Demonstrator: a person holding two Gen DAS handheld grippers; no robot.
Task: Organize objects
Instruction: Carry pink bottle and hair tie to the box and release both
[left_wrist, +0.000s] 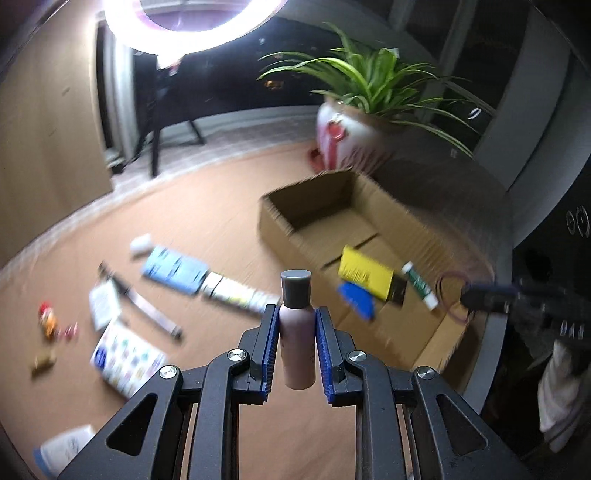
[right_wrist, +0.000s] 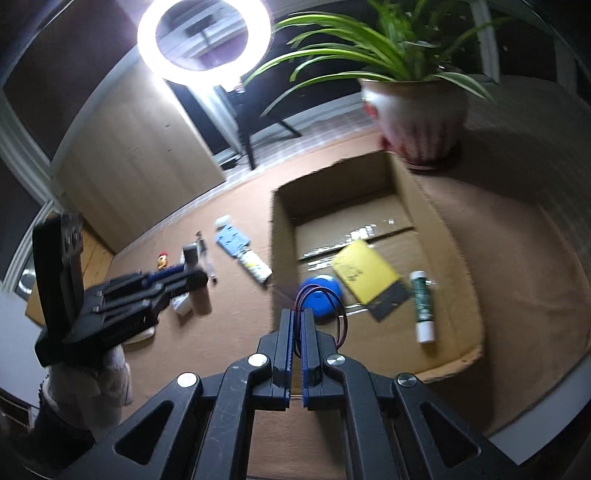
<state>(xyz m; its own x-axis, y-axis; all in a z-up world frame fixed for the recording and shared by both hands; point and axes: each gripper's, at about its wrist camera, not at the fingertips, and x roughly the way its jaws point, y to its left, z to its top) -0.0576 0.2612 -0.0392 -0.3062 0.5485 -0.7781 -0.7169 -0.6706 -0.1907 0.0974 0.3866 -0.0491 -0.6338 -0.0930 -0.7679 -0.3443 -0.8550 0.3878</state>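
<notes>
My left gripper (left_wrist: 296, 309) is shut on a pale pink bottle (left_wrist: 297, 354) with a grey cap, held upright above the brown mat, left of the open cardboard box (left_wrist: 280, 229). In the right wrist view the left gripper (right_wrist: 199, 280) with the blurred bottle (right_wrist: 201, 301) hovers left of the box (right_wrist: 436, 229). My right gripper (right_wrist: 296, 314) is shut on a thin red wire loop (right_wrist: 342, 314) over the box's near end. Inside the box lie a yellow carton (right_wrist: 364, 271), a blue round object (right_wrist: 321, 291) and a green-and-white tube (right_wrist: 421, 295).
Loose items lie on the mat left of the box: a blue packet (left_wrist: 173, 269), a white tube (left_wrist: 240, 293), a sticker sheet (left_wrist: 125, 356), a pen (left_wrist: 147, 306), a small toy (left_wrist: 48, 319). A potted plant (right_wrist: 417, 118) stands behind the box. A ring light (right_wrist: 203, 40) shines at the back.
</notes>
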